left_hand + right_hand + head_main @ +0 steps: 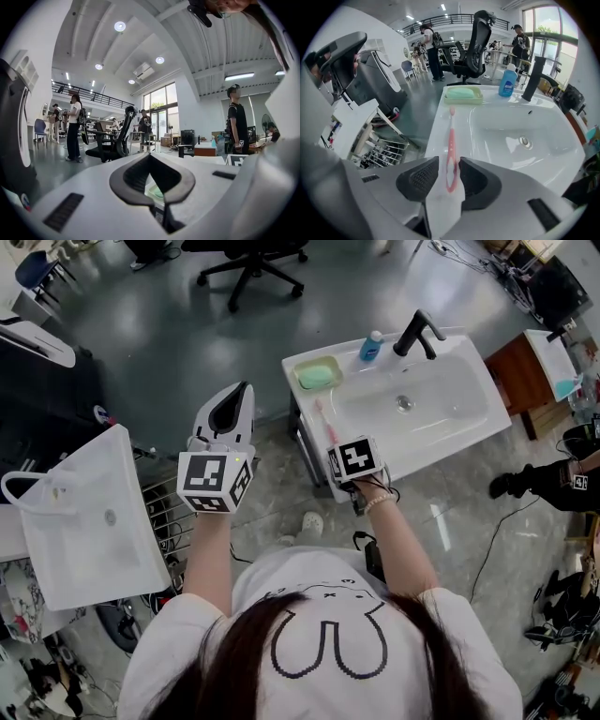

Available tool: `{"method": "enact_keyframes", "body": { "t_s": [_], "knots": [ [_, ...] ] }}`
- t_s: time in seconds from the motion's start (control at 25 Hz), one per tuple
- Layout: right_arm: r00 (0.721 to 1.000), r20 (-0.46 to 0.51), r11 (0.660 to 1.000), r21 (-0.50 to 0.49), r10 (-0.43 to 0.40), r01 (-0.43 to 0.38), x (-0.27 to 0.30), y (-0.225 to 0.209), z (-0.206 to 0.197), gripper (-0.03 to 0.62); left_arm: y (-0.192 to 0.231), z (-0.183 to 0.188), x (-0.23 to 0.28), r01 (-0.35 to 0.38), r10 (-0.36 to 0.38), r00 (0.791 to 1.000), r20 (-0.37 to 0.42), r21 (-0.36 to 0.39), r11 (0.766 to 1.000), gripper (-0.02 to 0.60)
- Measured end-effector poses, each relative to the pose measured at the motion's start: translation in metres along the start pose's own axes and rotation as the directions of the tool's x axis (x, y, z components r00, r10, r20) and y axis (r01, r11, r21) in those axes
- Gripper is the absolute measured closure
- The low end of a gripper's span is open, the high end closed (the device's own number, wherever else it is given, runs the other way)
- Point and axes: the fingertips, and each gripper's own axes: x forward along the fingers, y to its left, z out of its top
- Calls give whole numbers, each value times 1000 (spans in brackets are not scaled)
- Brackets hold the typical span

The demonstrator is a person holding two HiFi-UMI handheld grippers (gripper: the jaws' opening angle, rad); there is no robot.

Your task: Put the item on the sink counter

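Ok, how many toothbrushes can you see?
1: the pink toothbrush lies along the sink counter's left side, its handle between the right tool's parted jaws.

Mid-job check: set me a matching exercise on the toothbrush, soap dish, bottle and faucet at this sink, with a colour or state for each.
Things:
1. toothbrush
2. soap dish
3. bottle
4. faucet

Descriptions:
A. black, upright
B. green, rectangular
C. blue, standing next to the faucet
D. pink and white, lying flat

Pairs: 1-D, 2-B, 3-C, 4-A
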Motion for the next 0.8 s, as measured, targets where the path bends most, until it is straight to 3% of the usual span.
{"method": "enact_keyframes", "body": {
  "t_s": [0.2,0.8],
  "knots": [
    [1000,1,999,30,30,-30,-2,0,-1,338,-3,3,2,6,-6,1000,6,2,1000,572],
    [985,171,992,126,-5,-17,-60,0,7,336,-19,16,-9,98,-98,995,11,24,995,572]
  ]
}}
